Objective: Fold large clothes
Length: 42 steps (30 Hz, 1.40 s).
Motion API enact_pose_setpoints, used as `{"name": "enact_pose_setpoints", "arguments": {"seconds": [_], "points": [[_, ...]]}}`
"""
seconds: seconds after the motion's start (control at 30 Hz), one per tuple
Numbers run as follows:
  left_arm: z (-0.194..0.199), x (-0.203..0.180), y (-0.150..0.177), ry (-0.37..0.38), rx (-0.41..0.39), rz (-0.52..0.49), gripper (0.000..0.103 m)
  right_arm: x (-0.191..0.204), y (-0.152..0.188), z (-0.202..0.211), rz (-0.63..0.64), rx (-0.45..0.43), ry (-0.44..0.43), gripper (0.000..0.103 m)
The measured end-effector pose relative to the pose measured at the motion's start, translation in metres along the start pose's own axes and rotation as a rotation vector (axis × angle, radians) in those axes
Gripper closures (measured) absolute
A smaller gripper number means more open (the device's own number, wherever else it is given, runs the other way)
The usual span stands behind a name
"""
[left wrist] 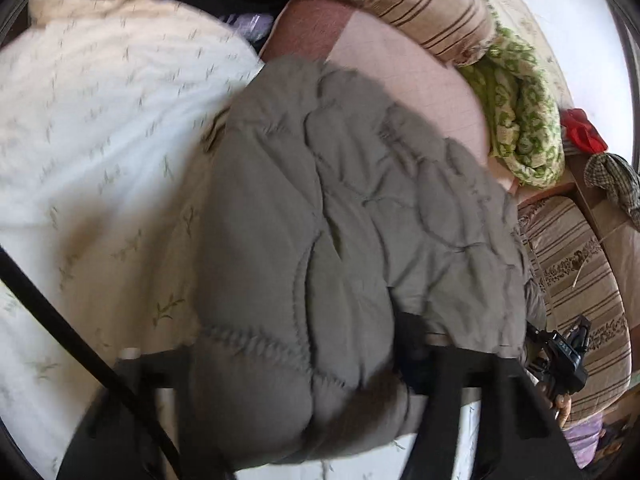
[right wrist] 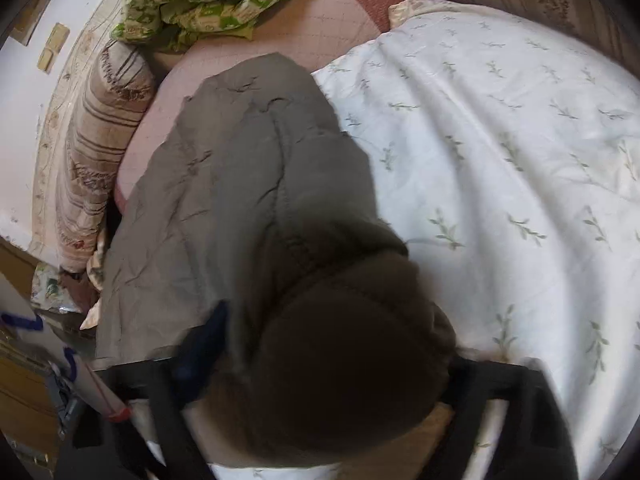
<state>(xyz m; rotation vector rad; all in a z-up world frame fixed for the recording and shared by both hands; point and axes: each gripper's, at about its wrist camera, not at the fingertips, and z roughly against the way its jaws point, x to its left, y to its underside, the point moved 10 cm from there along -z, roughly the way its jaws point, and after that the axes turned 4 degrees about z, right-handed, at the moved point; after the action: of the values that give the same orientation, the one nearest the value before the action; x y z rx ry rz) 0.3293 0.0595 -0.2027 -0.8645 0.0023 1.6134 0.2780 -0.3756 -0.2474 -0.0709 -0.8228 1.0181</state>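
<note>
Nearest to the left wrist camera, a thick bulge of the grey quilted jacket [left wrist: 320,240] fills the space between the two black fingers of the left gripper [left wrist: 294,364]. The jaws stand partly spread with this padded fabric bunched between them and seem to pinch it, though blur hides the exact contact. In the right wrist view the same jacket [right wrist: 248,184] looks darker and browner, and a shadowed fold of it sits between the fingers of the right gripper [right wrist: 324,380]; these jaws also stand partly spread around the fabric and seem to pinch it.

The jacket lies on a bed, partly over the pink sheet [left wrist: 400,60] and just beside a white quilt with small green sprigs [right wrist: 500,160].

Only the left view shows the other gripper [left wrist: 564,356] at the jacket's right edge, a red cloth [left wrist: 582,128] and a checked cloth [left wrist: 612,184]. Only the right view shows a cardboard box [right wrist: 20,392] at the lower left. Both views show the green patterned blanket [right wrist: 192,0] and a striped pillow [right wrist: 104,136].
</note>
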Motion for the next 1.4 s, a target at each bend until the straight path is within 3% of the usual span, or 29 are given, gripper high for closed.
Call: {"name": "enact_pose_setpoints", "arguments": {"seconds": [0.1,0.27,0.33,0.47,0.6,0.67,0.73,0.9,1.0,1.07,1.17,1.27,1.3,1.4], "points": [[0.021,-0.014,0.004,-0.012,-0.031,-0.037,0.06,0.011,-0.002,0.014,0.001,-0.003,-0.048,0.053],[0.037,-0.011,0.032,-0.042,0.0,-0.085,0.058,0.023,0.009,0.057,0.041,-0.036,-0.085,0.056],[0.026,-0.001,0.037,-0.085,0.019,-0.091,0.05,0.018,0.022,0.064,0.073,-0.021,-0.065,0.055],[0.016,0.012,0.043,-0.146,0.017,-0.079,0.041,0.003,0.033,0.046,0.069,0.034,-0.014,0.045],[0.037,0.011,0.04,-0.146,-0.021,-0.079,0.041,-0.008,0.032,0.044,0.027,0.028,0.013,0.024],[0.051,0.008,0.035,-0.128,-0.051,-0.074,0.041,-0.015,0.028,0.05,-0.015,0.006,0.027,0.023],[0.068,0.006,0.03,-0.124,-0.09,-0.076,0.041,-0.018,0.024,0.065,-0.067,-0.037,0.018,0.022],[0.106,0.012,0.009,-0.288,-0.268,-0.122,0.037,-0.02,0.001,0.111,-0.032,-0.245,0.167,0.015],[0.094,0.009,0.01,-0.295,-0.244,-0.133,0.035,-0.012,-0.011,0.128,0.034,-0.345,0.281,0.018],[0.076,0.007,0.015,-0.305,-0.2,-0.145,0.035,0.007,-0.012,0.12,0.127,-0.339,0.298,0.031],[0.037,0.019,0.023,-0.393,-0.107,-0.146,0.034,0.031,-0.005,0.091,0.248,-0.281,0.27,0.036],[0.019,0.028,0.027,-0.43,-0.09,-0.141,0.029,0.021,-0.008,0.05,0.298,-0.2,0.362,0.034],[0.021,0.028,0.024,-0.444,-0.111,-0.158,0.026,0.011,-0.009,0.039,0.293,-0.171,0.395,0.02],[0.032,0.021,0.019,-0.463,-0.171,-0.199,0.026,-0.016,-0.011,0.031,0.198,-0.154,0.373,0.012]]}}
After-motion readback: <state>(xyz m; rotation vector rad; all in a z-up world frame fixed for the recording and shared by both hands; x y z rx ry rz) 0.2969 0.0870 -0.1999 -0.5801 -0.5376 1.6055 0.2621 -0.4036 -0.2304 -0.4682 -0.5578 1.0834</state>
